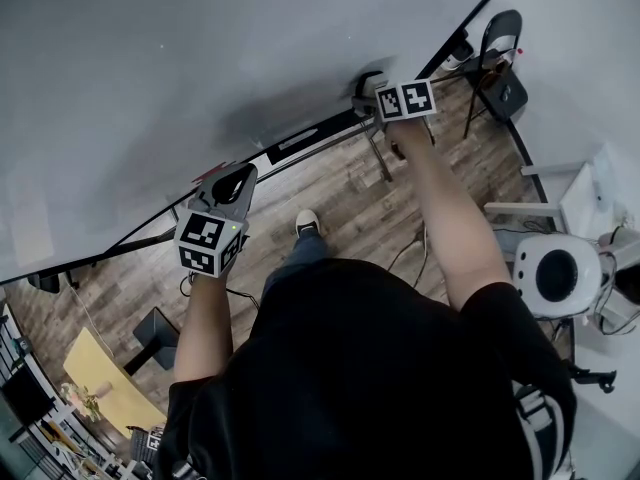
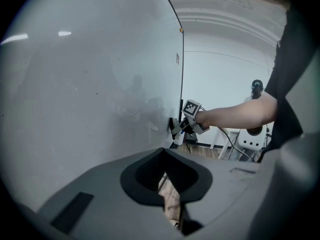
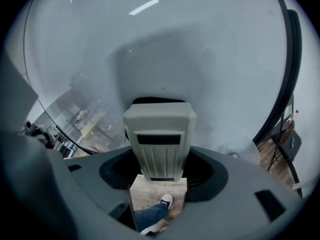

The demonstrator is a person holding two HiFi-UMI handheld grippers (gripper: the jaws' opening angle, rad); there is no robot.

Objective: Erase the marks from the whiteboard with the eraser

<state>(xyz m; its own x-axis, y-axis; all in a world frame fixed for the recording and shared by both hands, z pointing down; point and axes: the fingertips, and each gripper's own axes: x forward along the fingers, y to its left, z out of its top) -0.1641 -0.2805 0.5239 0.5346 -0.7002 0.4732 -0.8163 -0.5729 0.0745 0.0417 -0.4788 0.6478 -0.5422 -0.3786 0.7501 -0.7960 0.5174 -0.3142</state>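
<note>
Eraser point(image 3: 159, 138): pale ribbed back toward the camera, clamped at its lower end by the right gripper point(image 1: 370, 92), pad against the whiteboard point(image 3: 180, 49) near the lower right corner.

Left gripper point(image 1: 236, 176): jaws together, nothing between them, close to the board's lower edge.

Risk: held only at one end, the eraser could pivot or slip under pressing force. A stroke could also run off onto the black frame point(image 3: 289, 69).

Views: only the right gripper view shows the grip. In the head view the marker cube point(image 1: 405, 99) hides the eraser. The left gripper view shows grey haze by the contact point, residue or shadow undetermined.
</note>
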